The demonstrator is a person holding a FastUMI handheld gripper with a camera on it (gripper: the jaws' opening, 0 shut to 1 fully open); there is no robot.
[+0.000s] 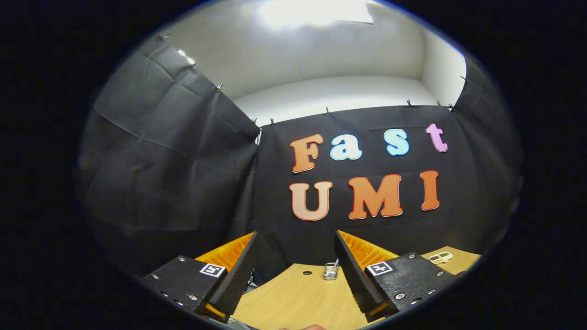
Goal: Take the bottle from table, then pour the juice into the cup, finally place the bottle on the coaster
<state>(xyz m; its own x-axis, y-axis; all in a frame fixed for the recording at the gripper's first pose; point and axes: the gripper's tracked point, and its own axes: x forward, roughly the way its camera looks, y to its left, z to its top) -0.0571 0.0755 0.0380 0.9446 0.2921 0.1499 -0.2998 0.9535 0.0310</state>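
My gripper point(296, 238) is raised and tilted upward toward the booth's black back wall. Its two black fingers with orange backs stand wide apart, open, with nothing between them. Below the fingers lies the light wooden table point(293, 298). No bottle, cup or coaster can be made out here.
A small metal clip-like object point(330, 271) sits on the table at the back, between the fingers and near the right one. A small dark hole point(307, 272) marks the tabletop to its left. A small white device point(440, 257) lies beyond the right finger.
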